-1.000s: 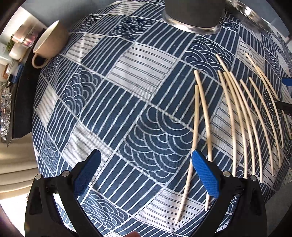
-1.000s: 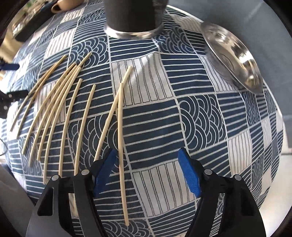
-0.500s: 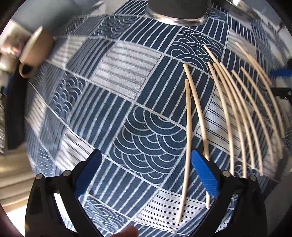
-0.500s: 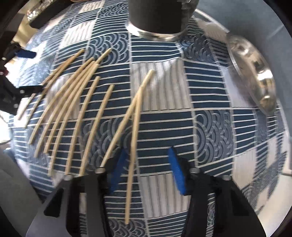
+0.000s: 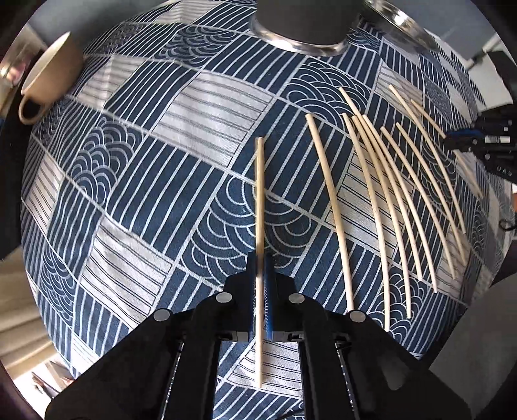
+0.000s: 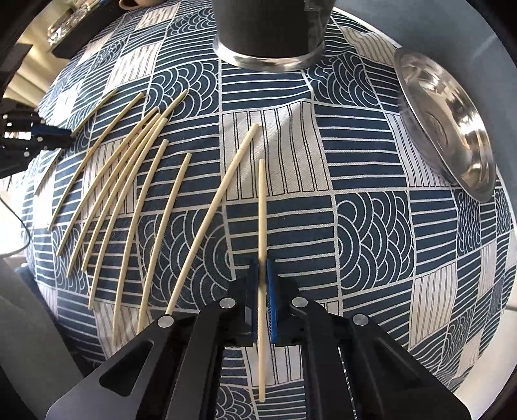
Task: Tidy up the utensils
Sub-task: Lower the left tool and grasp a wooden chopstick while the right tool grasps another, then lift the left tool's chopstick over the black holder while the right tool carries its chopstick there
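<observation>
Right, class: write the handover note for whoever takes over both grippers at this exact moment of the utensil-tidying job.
Left gripper: shut on one pale wooden chopstick, which points straight ahead.
Right gripper: shut on another pale wooden chopstick, held the same way.
Loose pale chopsticks: about eight, fanned out on the blue-and-white patterned tablecloth.
Dark cylindrical container with a shiny metal base: stands at the far side. Its opening is out of view.
Done: both grasps made.
Left: probably put the two held sticks in the container, then collect the rest.
</observation>
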The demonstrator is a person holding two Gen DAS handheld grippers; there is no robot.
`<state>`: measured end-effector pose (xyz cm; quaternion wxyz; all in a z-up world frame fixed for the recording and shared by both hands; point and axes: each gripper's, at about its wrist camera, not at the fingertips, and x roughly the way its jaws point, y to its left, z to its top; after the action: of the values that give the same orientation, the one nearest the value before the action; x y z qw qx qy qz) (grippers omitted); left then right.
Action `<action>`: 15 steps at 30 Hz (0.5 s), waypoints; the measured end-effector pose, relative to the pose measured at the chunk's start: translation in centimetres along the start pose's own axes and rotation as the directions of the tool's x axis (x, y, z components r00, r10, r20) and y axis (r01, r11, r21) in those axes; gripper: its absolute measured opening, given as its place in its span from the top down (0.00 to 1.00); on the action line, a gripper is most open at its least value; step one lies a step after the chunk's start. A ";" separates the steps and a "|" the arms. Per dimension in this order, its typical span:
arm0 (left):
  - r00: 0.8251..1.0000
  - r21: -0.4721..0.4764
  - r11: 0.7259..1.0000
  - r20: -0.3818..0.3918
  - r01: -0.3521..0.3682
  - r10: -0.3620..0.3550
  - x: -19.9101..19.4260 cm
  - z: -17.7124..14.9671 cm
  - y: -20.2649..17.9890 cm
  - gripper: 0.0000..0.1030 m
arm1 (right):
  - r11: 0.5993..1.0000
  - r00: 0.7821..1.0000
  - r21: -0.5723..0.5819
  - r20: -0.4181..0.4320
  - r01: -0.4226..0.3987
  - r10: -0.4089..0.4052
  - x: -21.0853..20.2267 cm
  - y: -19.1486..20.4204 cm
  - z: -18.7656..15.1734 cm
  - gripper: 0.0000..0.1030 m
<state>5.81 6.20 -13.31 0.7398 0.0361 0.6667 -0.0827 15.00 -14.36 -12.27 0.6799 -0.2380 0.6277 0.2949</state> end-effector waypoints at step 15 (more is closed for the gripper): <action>0.990 -0.158 0.980 0.096 0.119 -0.105 -5.4 -3.6 3.3 0.96 | 0.944 0.952 0.206 0.222 -0.256 0.210 -6.1 -2.2 -3.4 0.96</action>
<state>2.34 10.45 -8.55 0.7628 -0.0658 0.6393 -0.0708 13.92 -18.93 -6.59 0.7221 -0.0502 0.6113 0.3200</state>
